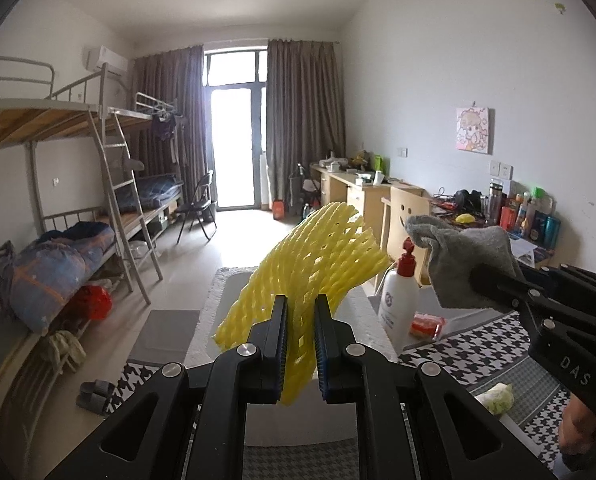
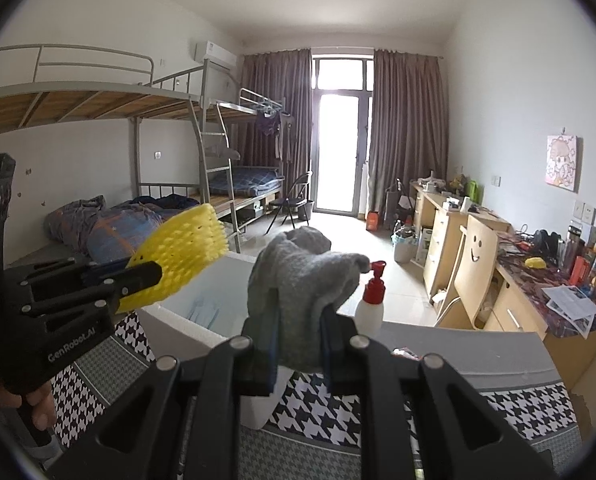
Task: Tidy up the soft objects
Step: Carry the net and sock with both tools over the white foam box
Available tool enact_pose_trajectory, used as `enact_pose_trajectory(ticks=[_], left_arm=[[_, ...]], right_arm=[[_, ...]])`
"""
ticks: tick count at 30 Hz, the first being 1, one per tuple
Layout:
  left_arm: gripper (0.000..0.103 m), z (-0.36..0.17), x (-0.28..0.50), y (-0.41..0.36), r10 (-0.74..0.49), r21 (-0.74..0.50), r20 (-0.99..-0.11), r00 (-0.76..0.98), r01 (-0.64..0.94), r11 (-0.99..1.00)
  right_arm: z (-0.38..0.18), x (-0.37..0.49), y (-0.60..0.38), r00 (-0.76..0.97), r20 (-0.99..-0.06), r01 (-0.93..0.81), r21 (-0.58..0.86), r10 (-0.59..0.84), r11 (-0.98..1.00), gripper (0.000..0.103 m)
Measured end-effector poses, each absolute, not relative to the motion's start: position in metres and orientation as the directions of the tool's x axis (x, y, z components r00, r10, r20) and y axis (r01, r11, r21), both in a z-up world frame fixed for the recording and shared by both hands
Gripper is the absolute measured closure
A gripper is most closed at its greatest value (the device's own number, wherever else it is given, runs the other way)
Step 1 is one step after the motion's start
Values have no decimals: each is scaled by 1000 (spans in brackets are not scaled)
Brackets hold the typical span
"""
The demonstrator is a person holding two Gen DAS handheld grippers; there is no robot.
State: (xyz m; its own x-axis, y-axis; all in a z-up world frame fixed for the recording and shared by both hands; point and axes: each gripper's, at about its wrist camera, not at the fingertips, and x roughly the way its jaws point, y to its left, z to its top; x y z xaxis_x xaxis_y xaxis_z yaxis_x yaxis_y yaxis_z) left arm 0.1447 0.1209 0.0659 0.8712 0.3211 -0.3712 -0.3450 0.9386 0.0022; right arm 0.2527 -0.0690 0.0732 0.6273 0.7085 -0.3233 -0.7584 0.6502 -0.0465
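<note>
My left gripper [image 1: 300, 312] is shut on a yellow foam net sleeve [image 1: 309, 264] and holds it up above a white foam box [image 1: 226, 300]. It shows at the left of the right wrist view [image 2: 146, 276], with the sleeve [image 2: 182, 252] over the box's near rim [image 2: 186, 322]. My right gripper [image 2: 298, 320] is shut on a grey cloth [image 2: 298, 280] held above the table, to the right of the box. In the left wrist view the right gripper [image 1: 481, 280] holds the cloth [image 1: 465, 260] at the right.
A white pump bottle with a red top [image 2: 371, 300] stands just beyond the cloth on the houndstooth tablecloth [image 2: 337, 404]. A red packet [image 1: 427, 322] and a pale green soft lump [image 1: 497, 398] lie on the table. Bunk beds stand left, desks right.
</note>
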Motion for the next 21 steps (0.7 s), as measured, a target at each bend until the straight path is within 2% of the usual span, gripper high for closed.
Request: enact_pose_trajectory(ticks=[21], left_arm=[[90, 62, 173, 145, 334, -15, -419, 844, -374, 927]], right_arm=[[79, 260, -45, 610, -343, -771, -48, 715, 635, 82]])
